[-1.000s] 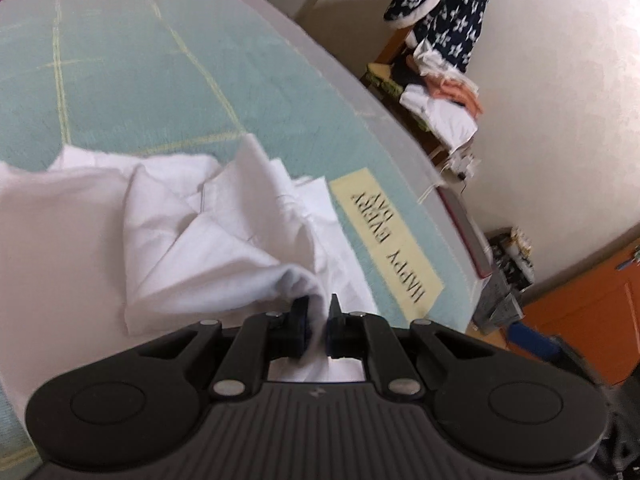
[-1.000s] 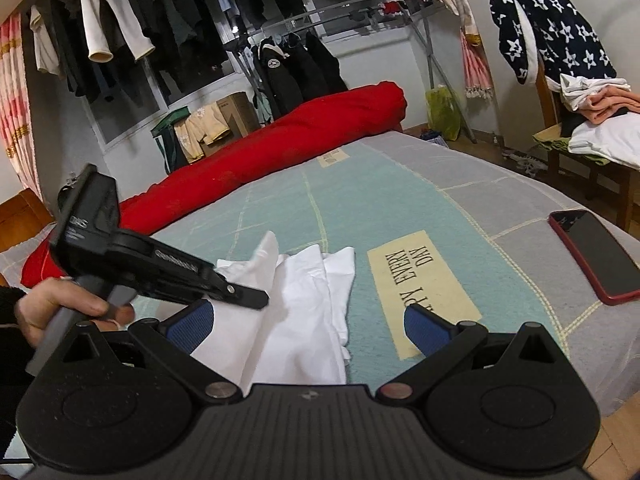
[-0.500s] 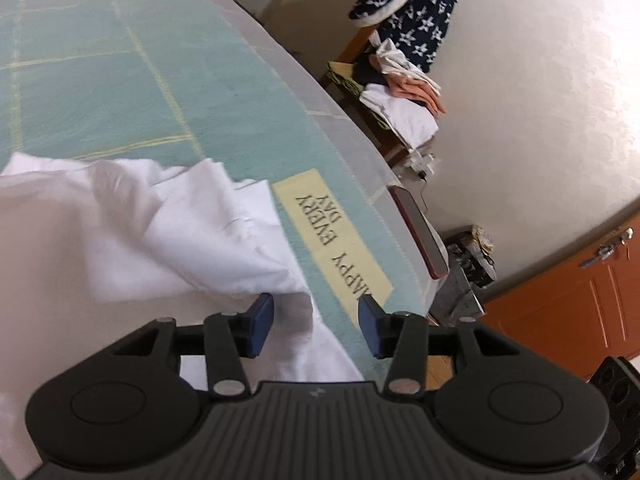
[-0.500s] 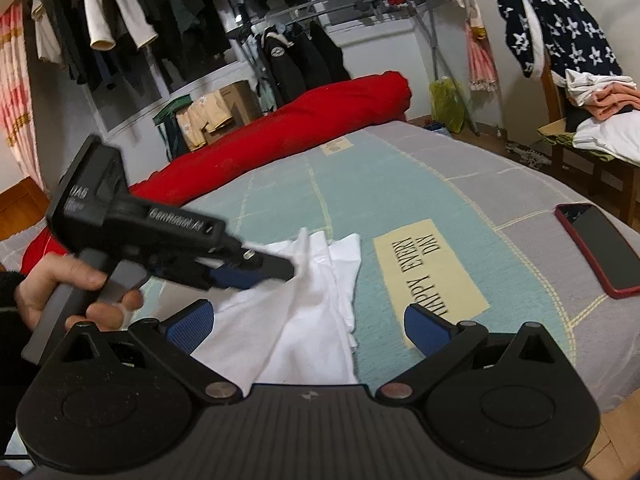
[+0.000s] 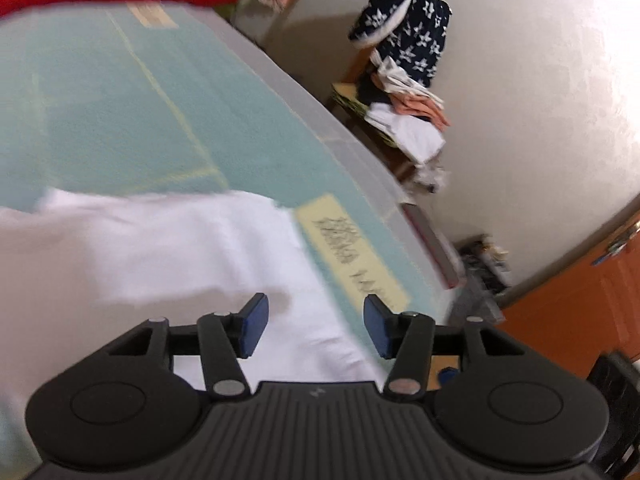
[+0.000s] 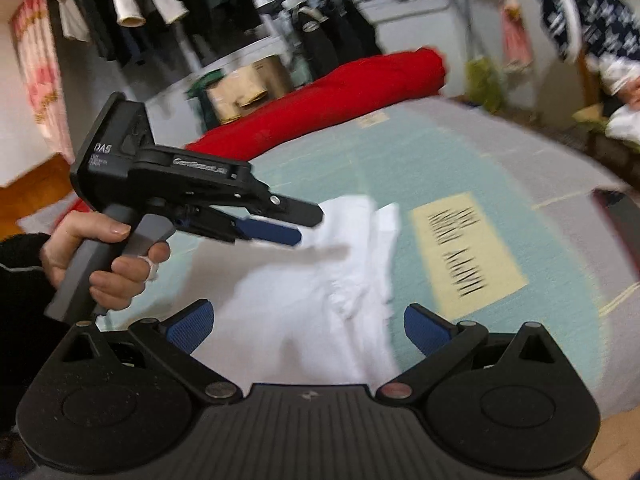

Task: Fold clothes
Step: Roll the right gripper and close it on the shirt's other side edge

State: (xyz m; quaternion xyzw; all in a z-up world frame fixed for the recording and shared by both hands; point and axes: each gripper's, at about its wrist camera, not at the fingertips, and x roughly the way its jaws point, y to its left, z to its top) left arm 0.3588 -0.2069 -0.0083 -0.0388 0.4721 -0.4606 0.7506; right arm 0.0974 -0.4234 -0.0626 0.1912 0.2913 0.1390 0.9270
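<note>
A white garment point(image 5: 168, 256) point(image 6: 304, 296) lies rumpled on the teal bedspread point(image 5: 120, 112) point(image 6: 420, 160). My left gripper point(image 5: 316, 326) is open above the cloth's right side, with nothing between its blue pads. The right wrist view shows that same left gripper point(image 6: 308, 224) from the side, held by a hand point(image 6: 100, 256) above the garment's far edge. My right gripper point(image 6: 306, 326) is open wide over the near part of the garment and holds nothing. Both views are motion-blurred.
A yellow text patch point(image 6: 464, 252) point(image 5: 352, 252) lies right of the garment. A red phone point(image 5: 432, 244) sits near the bed's edge. A red bolster point(image 6: 340, 92) lies along the far side. A chair with piled clothes point(image 5: 404, 120) stands by the wall.
My left gripper let go of the white cloth and opened wide. The raised fold dropped flat onto the garment, and the left gripper lifted away. My right gripper stayed open.
</note>
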